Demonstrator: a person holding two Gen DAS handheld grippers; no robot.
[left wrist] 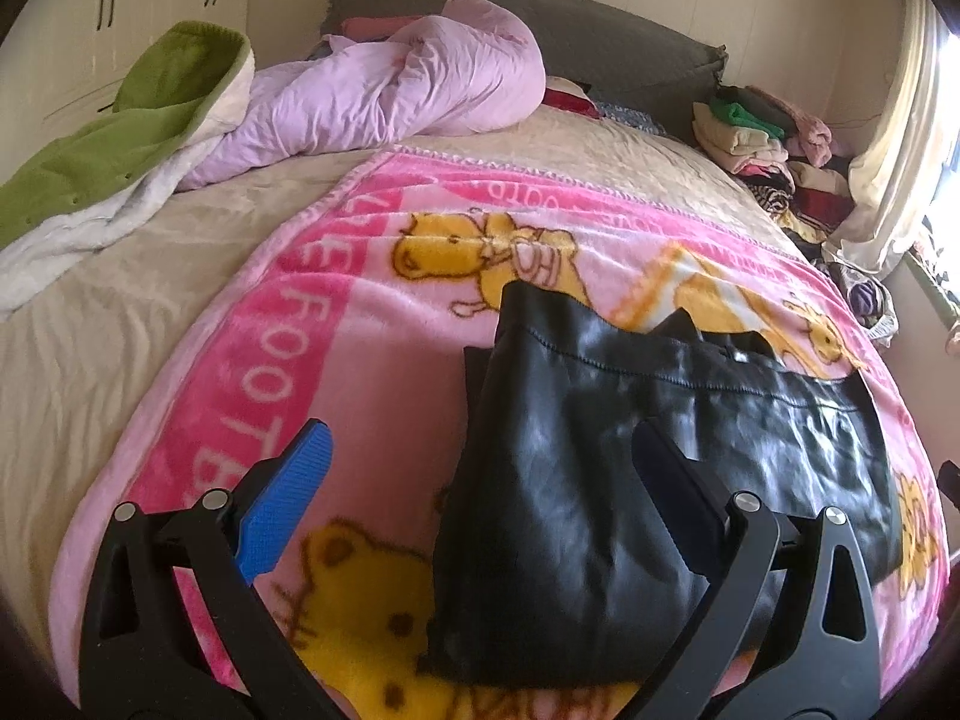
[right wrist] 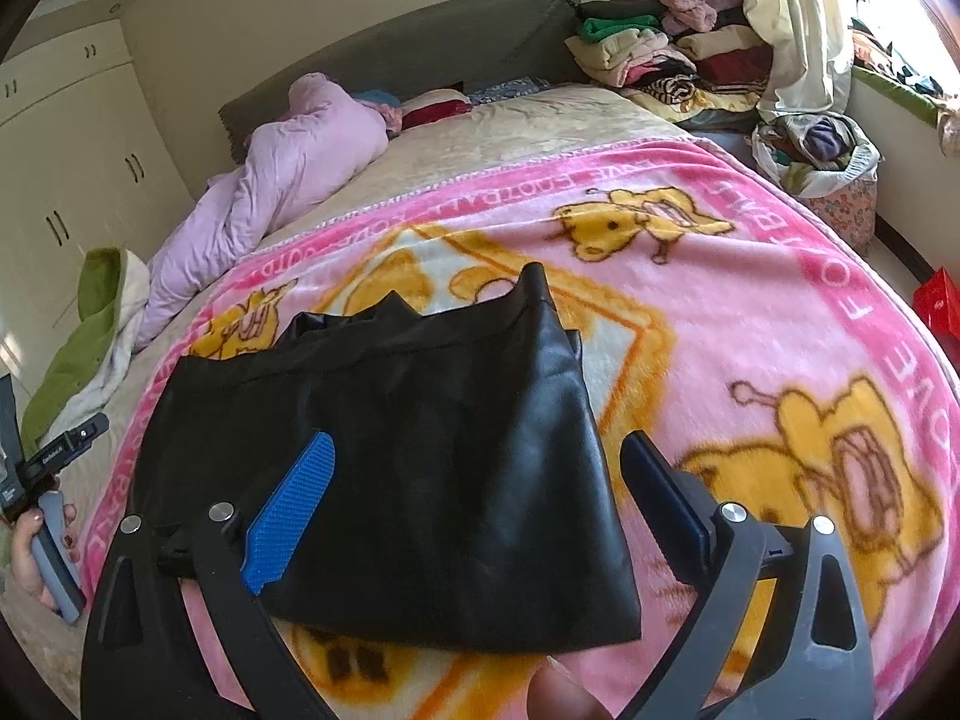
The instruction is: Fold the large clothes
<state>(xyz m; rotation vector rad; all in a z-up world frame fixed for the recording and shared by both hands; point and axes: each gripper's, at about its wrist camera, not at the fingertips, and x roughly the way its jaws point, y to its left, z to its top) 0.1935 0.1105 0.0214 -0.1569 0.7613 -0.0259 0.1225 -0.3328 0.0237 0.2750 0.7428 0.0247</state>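
Note:
A black shiny garment (left wrist: 570, 450) lies folded into a compact shape on the pink cartoon-bear blanket (left wrist: 372, 324), which covers the bed. My left gripper (left wrist: 480, 431) hovers above the garment's near left part, open, with nothing between its blue pads (left wrist: 288, 504). In the right wrist view the garment (right wrist: 420, 420) lies flat under my right gripper (right wrist: 480, 439). That gripper stands wide open above it, its pads (right wrist: 294, 510) touching no cloth. A hand (right wrist: 36, 546) on the left gripper's handle shows at the left edge.
A lilac duvet (left wrist: 384, 90) and a green-and-white blanket (left wrist: 120, 138) are bunched at the far left of the bed. Stacks of folded clothes (right wrist: 660, 54) sit by the grey headboard (left wrist: 600, 36). A curtain (right wrist: 792, 18), a bag of clothes (right wrist: 816, 150) and a red box (right wrist: 936, 300) lie to the right.

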